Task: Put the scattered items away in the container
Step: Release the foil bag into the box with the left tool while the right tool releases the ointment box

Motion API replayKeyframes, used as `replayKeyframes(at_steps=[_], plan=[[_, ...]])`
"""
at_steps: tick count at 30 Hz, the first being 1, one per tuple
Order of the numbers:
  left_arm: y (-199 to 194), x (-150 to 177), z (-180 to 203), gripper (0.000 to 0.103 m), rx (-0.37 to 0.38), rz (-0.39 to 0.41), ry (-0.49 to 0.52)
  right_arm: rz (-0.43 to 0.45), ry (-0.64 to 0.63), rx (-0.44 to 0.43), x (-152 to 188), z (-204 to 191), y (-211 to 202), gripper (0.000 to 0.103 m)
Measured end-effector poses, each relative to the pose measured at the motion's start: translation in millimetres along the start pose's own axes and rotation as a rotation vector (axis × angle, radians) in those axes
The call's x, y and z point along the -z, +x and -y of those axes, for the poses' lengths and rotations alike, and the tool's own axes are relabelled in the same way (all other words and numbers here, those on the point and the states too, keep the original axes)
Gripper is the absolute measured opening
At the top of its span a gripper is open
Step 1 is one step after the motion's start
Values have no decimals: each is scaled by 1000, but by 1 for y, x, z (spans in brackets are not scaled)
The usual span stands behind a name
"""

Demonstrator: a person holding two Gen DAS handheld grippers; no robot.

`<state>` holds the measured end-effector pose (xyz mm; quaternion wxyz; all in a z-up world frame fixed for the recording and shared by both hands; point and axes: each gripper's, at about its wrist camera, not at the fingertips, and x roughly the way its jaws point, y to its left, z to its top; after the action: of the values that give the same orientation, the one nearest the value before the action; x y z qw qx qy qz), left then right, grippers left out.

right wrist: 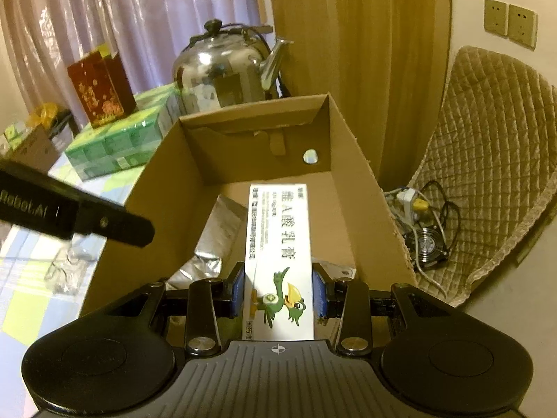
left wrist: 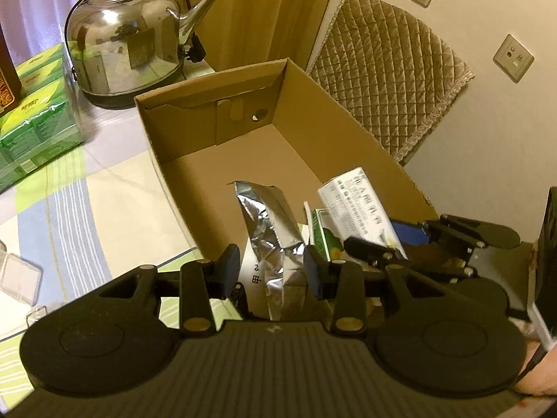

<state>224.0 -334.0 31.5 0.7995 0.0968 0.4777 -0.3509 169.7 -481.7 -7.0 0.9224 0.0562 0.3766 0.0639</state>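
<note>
An open cardboard box (left wrist: pixel 348 129) (right wrist: pixel 167 160) stands on the table. A crumpled silver foil pouch (left wrist: pixel 271 223) (right wrist: pixel 212 233) lies inside it, with a small green-and-white carton (left wrist: pixel 322 233) beside it. My left gripper (left wrist: pixel 271 271) hovers open over the box's near left wall, and the pouch shows between its fingers from above. Its fingertip (right wrist: pixel 139 231) stays apart from the pouch. My right gripper (right wrist: pixel 278 292) (left wrist: pixel 393 240) is shut on a long white carton with a green bird (right wrist: pixel 278 244) (left wrist: pixel 355 205), held over the box's near end and pointing inward.
A steel kettle (left wrist: pixel 125 52) (right wrist: pixel 222 69) stands behind the box. Green tissue packs (left wrist: pixel 31 122) (right wrist: pixel 118 142) carry a red box (right wrist: pixel 101 87) at the left. Clear plastic pieces (left wrist: pixel 17 275) (right wrist: pixel 66 271) lie on the striped cloth. A quilted chair (left wrist: pixel 386 80) and a fan with cables (right wrist: pixel 428 240) are on the right.
</note>
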Motion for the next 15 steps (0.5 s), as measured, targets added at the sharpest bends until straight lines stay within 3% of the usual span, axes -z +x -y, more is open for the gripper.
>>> replayKeyframes(at_steps=[3,15], plan=[[-3,4,-4,34,1,5,-7,25,24,-9,-2,3,-3,48],[-34,19,-20,34,-3,47,-17,57,28,3,5,-4,-29,50]])
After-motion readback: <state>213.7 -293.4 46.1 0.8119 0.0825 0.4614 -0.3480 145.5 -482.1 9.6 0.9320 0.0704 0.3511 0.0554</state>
